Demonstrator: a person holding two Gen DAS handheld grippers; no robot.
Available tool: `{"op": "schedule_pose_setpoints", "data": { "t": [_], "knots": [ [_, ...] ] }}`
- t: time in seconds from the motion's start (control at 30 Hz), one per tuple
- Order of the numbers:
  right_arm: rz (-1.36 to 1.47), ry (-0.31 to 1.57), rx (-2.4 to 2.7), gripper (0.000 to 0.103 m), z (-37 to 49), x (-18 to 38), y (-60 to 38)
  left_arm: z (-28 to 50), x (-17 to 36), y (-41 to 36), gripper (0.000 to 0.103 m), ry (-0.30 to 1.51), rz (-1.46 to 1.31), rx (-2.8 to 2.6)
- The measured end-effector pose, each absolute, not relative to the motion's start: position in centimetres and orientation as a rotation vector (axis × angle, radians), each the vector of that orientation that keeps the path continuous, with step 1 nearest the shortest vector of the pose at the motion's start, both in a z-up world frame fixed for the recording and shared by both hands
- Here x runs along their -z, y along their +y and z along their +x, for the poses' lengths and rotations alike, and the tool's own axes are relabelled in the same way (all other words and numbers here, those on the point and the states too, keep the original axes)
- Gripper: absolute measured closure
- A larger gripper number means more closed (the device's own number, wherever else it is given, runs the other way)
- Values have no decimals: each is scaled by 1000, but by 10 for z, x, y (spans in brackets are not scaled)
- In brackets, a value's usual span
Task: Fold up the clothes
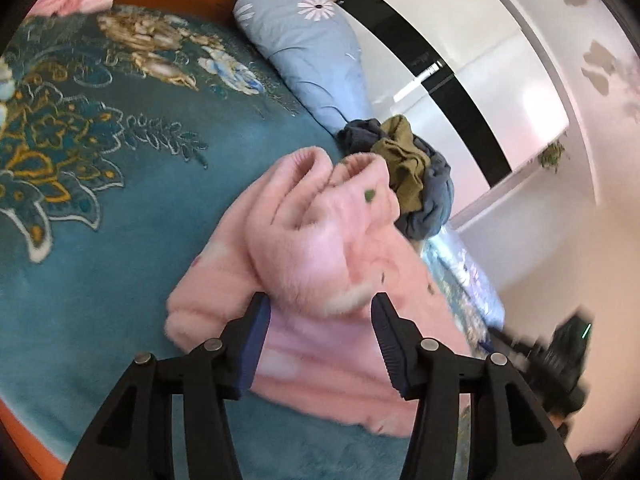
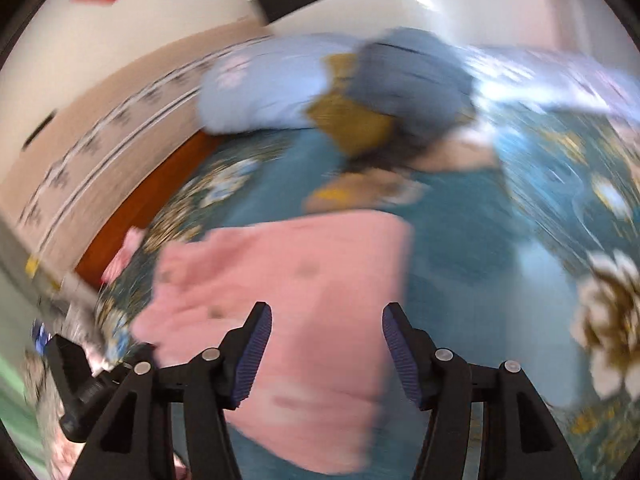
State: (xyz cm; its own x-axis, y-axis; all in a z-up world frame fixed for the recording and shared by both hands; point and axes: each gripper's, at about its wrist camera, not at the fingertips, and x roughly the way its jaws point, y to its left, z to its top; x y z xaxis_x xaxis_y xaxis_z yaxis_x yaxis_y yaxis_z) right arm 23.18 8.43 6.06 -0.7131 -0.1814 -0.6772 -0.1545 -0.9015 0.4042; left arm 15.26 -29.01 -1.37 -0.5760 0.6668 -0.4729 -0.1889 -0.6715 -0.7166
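Note:
A fluffy pink garment [image 1: 316, 264] lies folded over on the teal floral bedspread [image 1: 100, 200], its two cuffs pointing away. My left gripper [image 1: 320, 308] is open just above its near part, fingers apart, holding nothing. In the right wrist view the same pink garment [image 2: 288, 304] lies flat below my right gripper [image 2: 326, 320], which is open and empty. That view is motion-blurred. The other gripper shows at the right edge of the left view [image 1: 560, 356] and at the lower left of the right view [image 2: 76, 392].
A heap of blue and olive clothes [image 1: 408, 168] lies beyond the pink garment, next to a light blue pillow [image 1: 304, 48]; both show in the right view [image 2: 392, 100]. A small pink item [image 1: 76, 0] lies at the far bed edge. White wardrobe [image 1: 500, 60] behind.

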Motion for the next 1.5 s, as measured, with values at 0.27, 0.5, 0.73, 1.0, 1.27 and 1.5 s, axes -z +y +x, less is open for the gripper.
{"op": "schedule_pose_setpoints", "data": {
  "t": [0.27,0.5,0.73,1.0,1.27,1.5],
  "knots": [
    [1129,-909,2717,41,246,-27,124,126,11,-278,78,-849,-1149,-2316],
    [1063,-805,2684,41,253,-33,109,152,-35,-284,80,-816,-932,-2391],
    [1069,-695,2670,41,256,-37,89,137,24,-304,75,-920,-1198,-2329],
    [1077,-587,2578,41,234,-61,63,143,-55,-296,58,-389,-1143,-2575],
    [1071,-612,2497,41,233,-35,50,87,-64,-229,55,-29,-1214,-2489],
    [1045,-629,2458,41,228,-28,53,70,-56,-203,55,135,-1204,-2446]
  ]
}}
